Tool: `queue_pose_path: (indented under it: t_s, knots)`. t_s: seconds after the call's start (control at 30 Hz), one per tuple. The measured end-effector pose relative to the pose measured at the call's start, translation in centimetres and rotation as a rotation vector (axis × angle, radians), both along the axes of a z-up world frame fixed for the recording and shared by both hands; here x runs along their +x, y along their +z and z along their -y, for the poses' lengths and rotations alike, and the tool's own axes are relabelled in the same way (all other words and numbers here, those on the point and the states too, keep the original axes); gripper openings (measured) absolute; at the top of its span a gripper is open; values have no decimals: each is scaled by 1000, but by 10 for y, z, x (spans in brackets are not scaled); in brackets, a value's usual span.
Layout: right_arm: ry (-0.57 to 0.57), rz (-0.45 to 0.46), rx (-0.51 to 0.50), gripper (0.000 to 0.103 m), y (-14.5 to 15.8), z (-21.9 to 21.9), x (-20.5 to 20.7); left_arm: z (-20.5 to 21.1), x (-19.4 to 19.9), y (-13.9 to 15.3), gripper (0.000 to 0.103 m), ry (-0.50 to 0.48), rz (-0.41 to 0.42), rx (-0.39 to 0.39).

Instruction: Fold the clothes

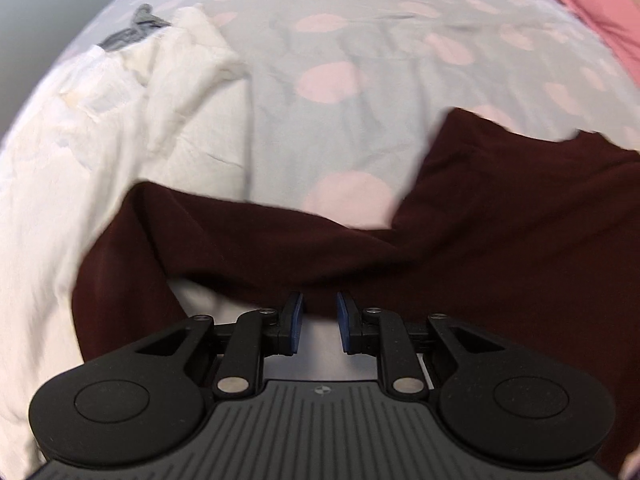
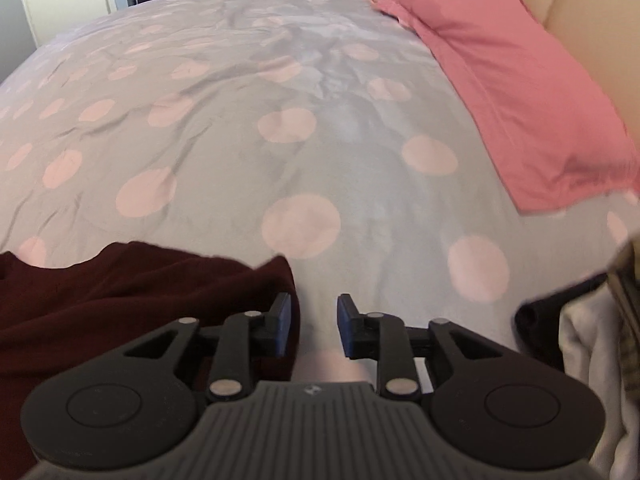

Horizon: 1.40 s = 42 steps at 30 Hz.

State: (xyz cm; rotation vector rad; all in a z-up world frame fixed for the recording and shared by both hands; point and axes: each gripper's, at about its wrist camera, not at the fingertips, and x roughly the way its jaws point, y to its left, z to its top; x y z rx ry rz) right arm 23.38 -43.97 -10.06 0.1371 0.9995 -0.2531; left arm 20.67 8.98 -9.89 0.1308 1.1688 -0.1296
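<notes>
Two wrist views, both angled down onto a bed. Duvet cover, grey-blue with pale pink dots, fills most of each view; pink pillow lies at 2 o'clock in the right view. White garment, crumpled, sits at 9–10 o'clock in the left view, a scrap of grey cloth just beyond it at 11. Task item: dark maroon garment, spread across the lower half of the left view from 8 to 3 o'clock, its far edge uneven; in the right view its corner reaches 8 o'clock, just beside the left finger. Judgement: soft, light, limp knit-like cloth, will sag and drag on the cover, not slippery or fragile; best taken by pinching a corner or hem edge, one at each side. Left gripper: jaws apart with a narrow gap, near edge of the maroon cloth right at the tips, nothing visibly pinched. Right gripper: jaws apart, only bare cover between them, holding nothing.
</notes>
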Motion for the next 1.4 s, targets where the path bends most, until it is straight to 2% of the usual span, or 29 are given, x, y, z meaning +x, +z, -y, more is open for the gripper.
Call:
queue_pose_path:
  t_s: [0.07,0.2,0.33,0.43,0.57,0.67,0.7,0.73,0.77,0.8,0.97,1.1,1.23,1.4]
  knots:
    - [-11,-10,46,29,-1,5,-13,6,-14,4,23,-30,-19,-47]
    - [-32,-31,165,29,-10,9,-43,25,-46,5,27,-94,-50,-106]
    - [-69,-17,327,31,-19,6,-72,42,-76,-1,32,-141,-74,-130]
    - [-71,-11,379,31,-28,-3,-85,52,-96,-11,36,-150,-102,-135]
    - [-24,-6,318,30,-39,-17,-84,65,-121,-23,37,-137,-119,-147]
    - [5,15,322,29,-45,-21,-78,78,-131,-26,37,-156,-66,-92]
    - [11,13,324,23,-45,-24,-75,79,-132,-26,36,-153,-58,-85]
    - [15,6,327,16,-46,-27,-72,81,-133,-26,30,-150,-51,-78]
    - [20,0,330,7,-47,-31,-69,83,-134,-26,19,-150,-43,-70]
    - [23,-4,321,7,-46,-34,-67,85,-134,-25,15,-163,-36,-55]
    - [3,-16,147,5,-25,-41,-61,92,-133,-28,10,-186,-51,-14]
    - [-43,-18,72,4,-14,-26,-64,94,-138,-27,10,-202,-48,11]
    - [-56,0,-191,4,-2,-14,-65,92,-137,-26,10,-200,-55,5]
    - [-114,22,-179,4,5,10,-71,93,-136,-26,10,-198,-57,-4]
